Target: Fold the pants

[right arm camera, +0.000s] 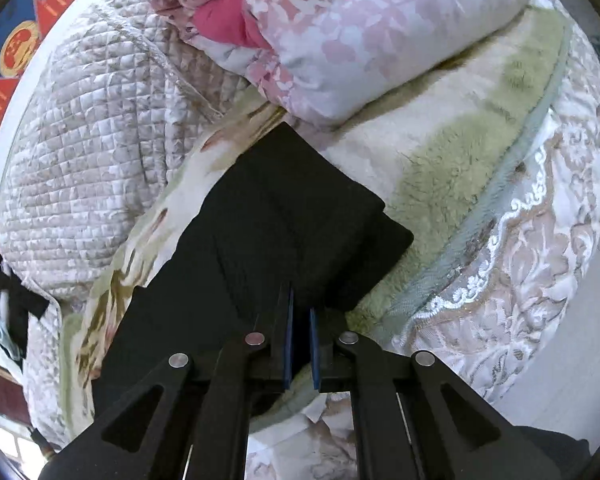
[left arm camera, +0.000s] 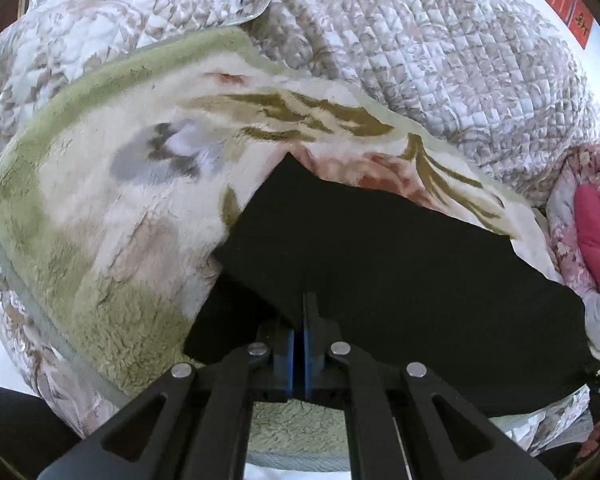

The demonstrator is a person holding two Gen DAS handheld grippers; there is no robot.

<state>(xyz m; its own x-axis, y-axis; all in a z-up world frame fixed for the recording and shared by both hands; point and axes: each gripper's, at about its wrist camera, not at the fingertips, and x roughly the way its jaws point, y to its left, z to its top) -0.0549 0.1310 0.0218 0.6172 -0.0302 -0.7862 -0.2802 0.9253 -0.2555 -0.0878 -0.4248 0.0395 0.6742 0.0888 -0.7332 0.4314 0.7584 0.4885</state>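
Right, I have both tongs clamped on the near edge of the black pants (left arm camera: pixel 380 260), which lie on the fleecy green-and-cream blanket (left arm camera: pixel 100 220) over the bed. The left gripper (left arm camera: pixel 305 312) has its blue pads pressed flat together with the cloth edge nipped at the tips. The right gripper (right arm camera: pixel 300 312) shows a sliver between its blue pads, and dark cloth fills it, so I read that as a firm pinch on a thicker bit of the pants (right arm camera: pixel 280 220). Both point down at a slant.

From the right view the pants already look doubled, with a stepped layer at the far corner, so I judge this to be a later fold: carry the near edge up and over toward the far edge.

To do it well I would lift both hands together and keep them level with each other, so the edge between them stays taut and straight. If one hand leads, the fold will skew. I'd raise only enough to clear the lower layers, since the fleece looks grippy and could drag them out of line. The far edge sits close to the pink quilt (right arm camera: pixel 360 32), so I would stop short of that and lay the edge down squarely before letting go.
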